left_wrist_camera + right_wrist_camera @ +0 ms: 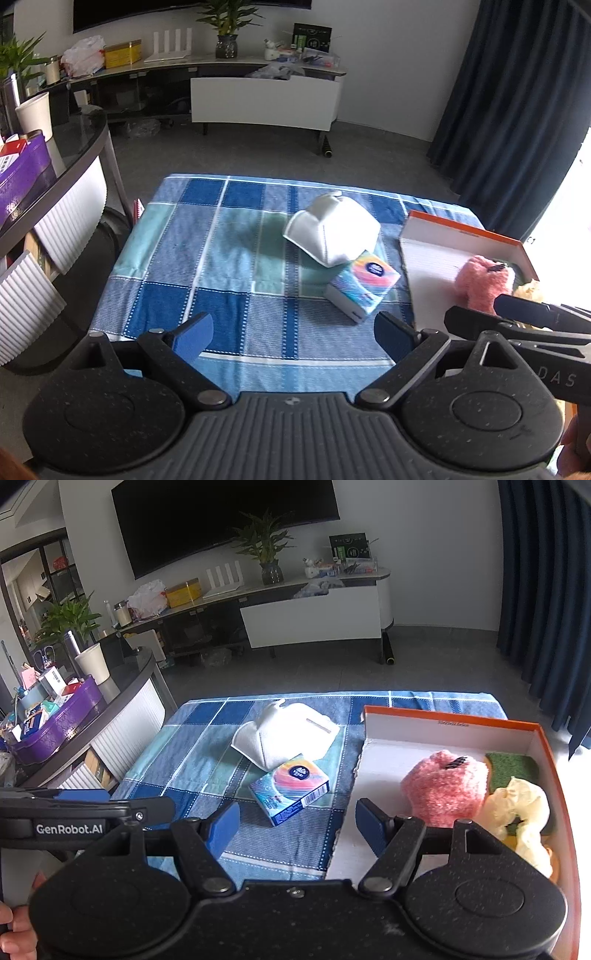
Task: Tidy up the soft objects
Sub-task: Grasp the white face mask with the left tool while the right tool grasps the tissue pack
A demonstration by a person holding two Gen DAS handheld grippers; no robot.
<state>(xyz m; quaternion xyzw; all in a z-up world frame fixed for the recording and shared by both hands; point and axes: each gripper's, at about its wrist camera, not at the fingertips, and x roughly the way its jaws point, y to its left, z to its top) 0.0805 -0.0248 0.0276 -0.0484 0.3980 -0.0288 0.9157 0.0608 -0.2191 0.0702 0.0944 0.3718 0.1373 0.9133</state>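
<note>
Here, both tools hung spread and empty above the near edge of a table draped in a blue checked cloth (207, 746): the left tool (293, 334) and the right tool (295, 825). A white cap (286, 734) lay mid-table, touching a tissue pack (290, 788) just nearer. To the right, an orange-rimmed box (443, 723) held a pink plush toy (445, 788), a cream plush (517, 805) and a green sponge (511, 766).
</note>
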